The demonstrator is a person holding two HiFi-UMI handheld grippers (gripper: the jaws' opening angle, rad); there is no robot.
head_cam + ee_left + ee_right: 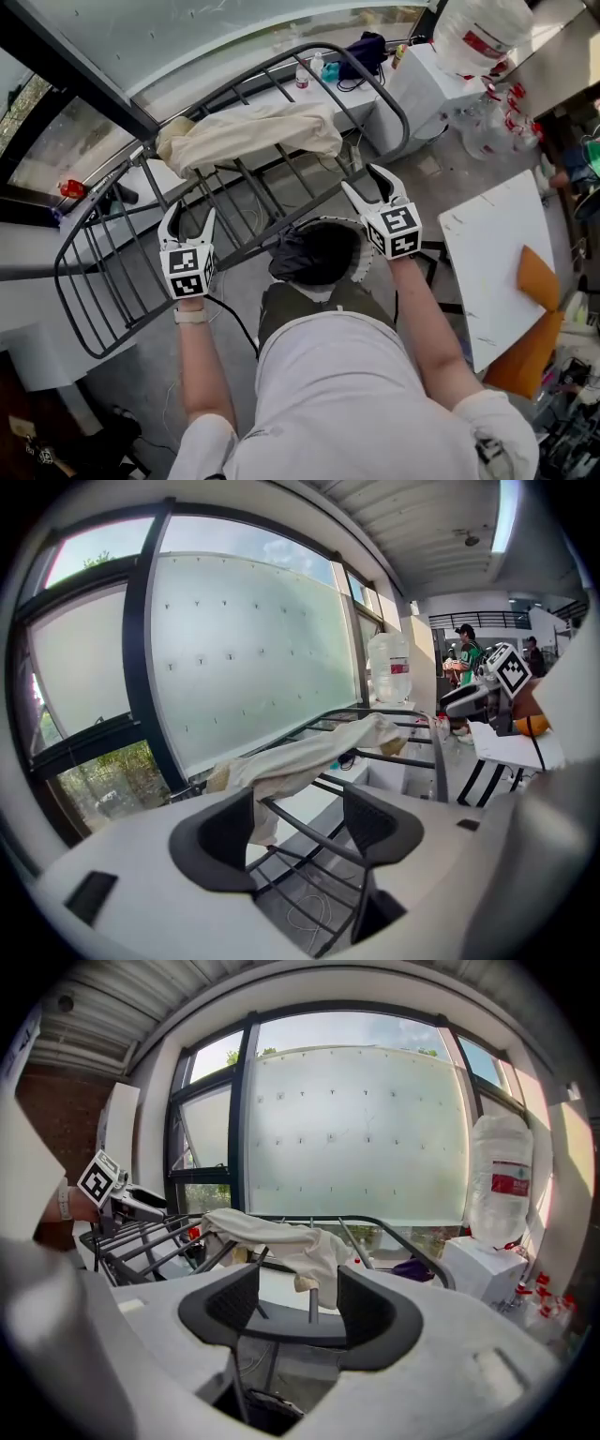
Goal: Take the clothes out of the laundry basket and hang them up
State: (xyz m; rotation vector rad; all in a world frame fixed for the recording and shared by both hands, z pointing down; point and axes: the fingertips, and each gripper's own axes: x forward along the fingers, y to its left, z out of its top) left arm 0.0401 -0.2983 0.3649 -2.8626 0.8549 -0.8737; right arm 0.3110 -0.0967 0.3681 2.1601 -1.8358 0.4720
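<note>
A cream garment [248, 131] lies draped over the far rails of a dark metal drying rack [112, 281]. Below the rack's near edge sits the laundry basket [359, 267], with dark clothes [317, 251] inside. My left gripper [189, 217] hovers over the rack's near rails, open and empty. My right gripper [367, 183] is held over the rack's right side, also open and empty. In the left gripper view the jaws [298, 827] stand wide with a rack rail seen beyond them and the cream garment [309, 757] farther off. The right gripper view shows open jaws [298, 1302] facing the garment [281, 1237].
A white board [497, 272] with an orange piece [539, 277] stands at the right. A large water bottle [473, 33] rests on a white box [422, 89] behind the rack. Small bottles [302, 75] and a dark blue cloth [361, 52] line the window sill. A person [464, 658] stands far off.
</note>
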